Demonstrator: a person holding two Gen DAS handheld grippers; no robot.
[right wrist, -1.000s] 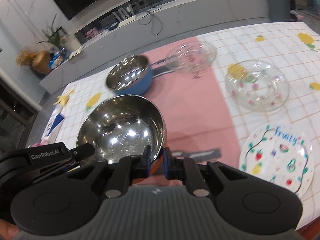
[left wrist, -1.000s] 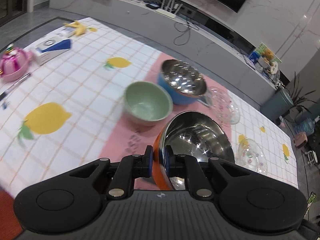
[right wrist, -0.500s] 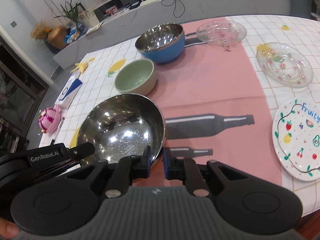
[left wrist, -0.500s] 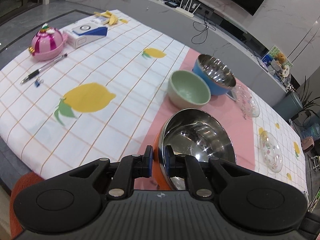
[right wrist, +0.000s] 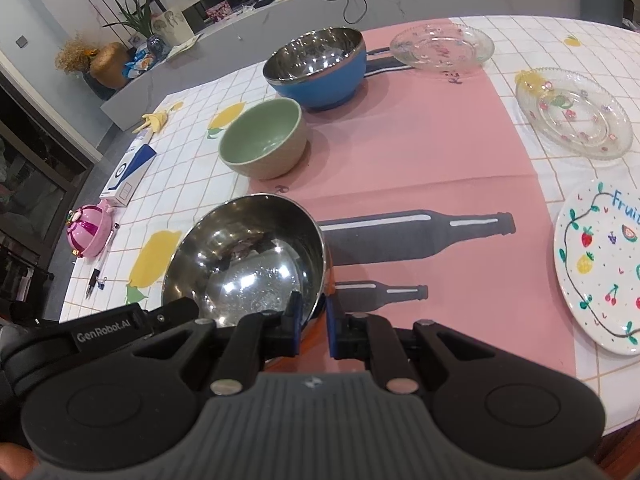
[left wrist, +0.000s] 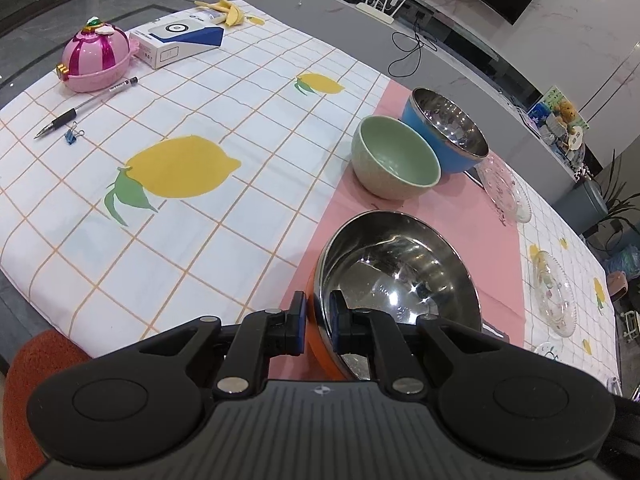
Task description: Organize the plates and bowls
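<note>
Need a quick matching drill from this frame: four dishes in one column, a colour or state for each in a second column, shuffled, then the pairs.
Things:
1. steel bowl with orange outside
2. steel bowl with blue outside
3. green bowl
4. painted plate

States:
A. flat on the checked cloth, fruit drawings and lettering
B. rim pinched by the left claw and the right claw
C. on the pink mat, farthest of the bowls
D. matte, empty, between the two steel bowls

Pairs: 1-B, 2-C, 3-D, 4-A

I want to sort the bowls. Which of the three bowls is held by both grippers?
The steel bowl with orange outside: left gripper and right gripper each clamp its rim. The green bowl and blue-sided bowl stand free.
</note>
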